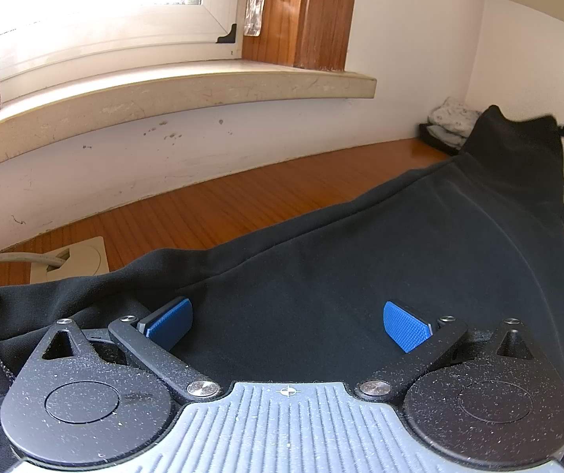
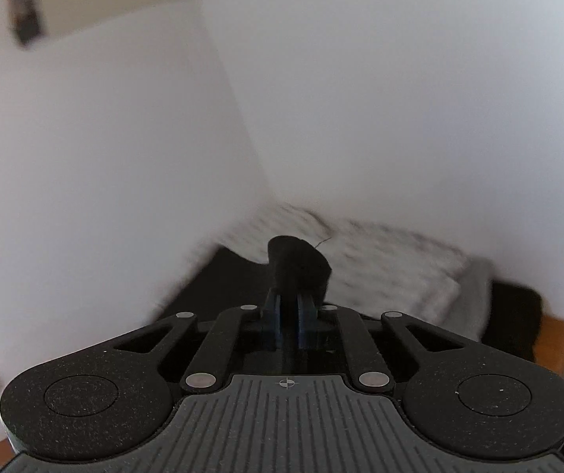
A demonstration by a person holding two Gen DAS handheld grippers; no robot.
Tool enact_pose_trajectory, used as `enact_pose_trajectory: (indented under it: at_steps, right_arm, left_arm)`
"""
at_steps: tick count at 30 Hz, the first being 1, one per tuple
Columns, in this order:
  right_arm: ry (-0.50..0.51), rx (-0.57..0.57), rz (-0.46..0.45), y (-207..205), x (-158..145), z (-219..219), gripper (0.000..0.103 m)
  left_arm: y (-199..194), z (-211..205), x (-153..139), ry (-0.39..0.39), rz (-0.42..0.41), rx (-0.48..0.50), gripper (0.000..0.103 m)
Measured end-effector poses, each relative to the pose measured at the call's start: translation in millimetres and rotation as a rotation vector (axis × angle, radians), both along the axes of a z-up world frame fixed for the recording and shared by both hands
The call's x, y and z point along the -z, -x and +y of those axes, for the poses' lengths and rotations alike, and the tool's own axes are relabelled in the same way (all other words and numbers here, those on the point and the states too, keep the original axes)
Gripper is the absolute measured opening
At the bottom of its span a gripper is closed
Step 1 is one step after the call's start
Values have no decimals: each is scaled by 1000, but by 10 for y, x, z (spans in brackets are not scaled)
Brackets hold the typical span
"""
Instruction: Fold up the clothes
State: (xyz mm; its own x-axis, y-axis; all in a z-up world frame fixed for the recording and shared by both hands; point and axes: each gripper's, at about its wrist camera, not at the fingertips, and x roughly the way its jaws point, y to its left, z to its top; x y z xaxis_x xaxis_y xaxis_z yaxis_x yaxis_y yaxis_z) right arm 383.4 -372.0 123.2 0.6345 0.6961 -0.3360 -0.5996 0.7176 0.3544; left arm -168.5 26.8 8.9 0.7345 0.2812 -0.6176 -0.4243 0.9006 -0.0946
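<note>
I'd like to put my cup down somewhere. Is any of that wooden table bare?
Yes: the wooden table is bare between the wall under the window sill and the black garment. The near left has a cable outlet; the far corner holds folded clothes.

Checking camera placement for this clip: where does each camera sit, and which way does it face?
Left wrist: on the left gripper, angled down over the black garment on the wooden table, facing the windowsill; its open blue pads show.
Right wrist: on the right gripper, facing a white wall corner; its pads pinch a bunch of black garment.
Shared: the garment, and the pile of folded clothes in the corner.
</note>
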Motion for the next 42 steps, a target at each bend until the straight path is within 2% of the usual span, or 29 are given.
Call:
enact_pose_trajectory:
  at_steps: [6,11,13,18,20,22,24,26,28,31,35,42]
  right_arm:
    - [3,-194,-126,618,-402,354,9]
    - [56,-443,-209,1484,-539,858,9]
    - [62,-553,-212,1864,-476,971,9]
    - [114,-827,-176,2816,-36,1042,9]
    - [162,-903,-152,3079,220,1056,9]
    - [221,-937,-133,3242,485,1055,9]
    - [276,-950,-156,3375,659,1020,10]
    - [323,-964,-175,3475,816,990,17]
    - [325,-985,-187,3548,801,925,22]
    - [322,-1027,-222,3673,744,848,25]
    - [337,-1044,-313,3699,617,795,42]
    - [387,-1039,-373,3710,738,1046,46]
  left_arm:
    - [3,0,-1,3,-3,-1,103]
    - [7,0,-2,3,-4,-2,103]
    - [10,-4,-3,2,-5,-4,103]
    - [22,1,-4,1,-7,-4,103]
    - [23,1,-3,1,-7,-4,103]
    - [21,3,-3,1,-7,-4,103]
    - [21,3,-3,1,-7,-4,103]
    - [22,3,-3,1,-7,-3,103]
    - [22,0,-4,0,-7,-3,103]
    - [22,2,-4,0,-6,-3,103]
    - [21,-3,-6,0,-6,-3,103]
    - [16,-8,-6,0,-6,-5,103]
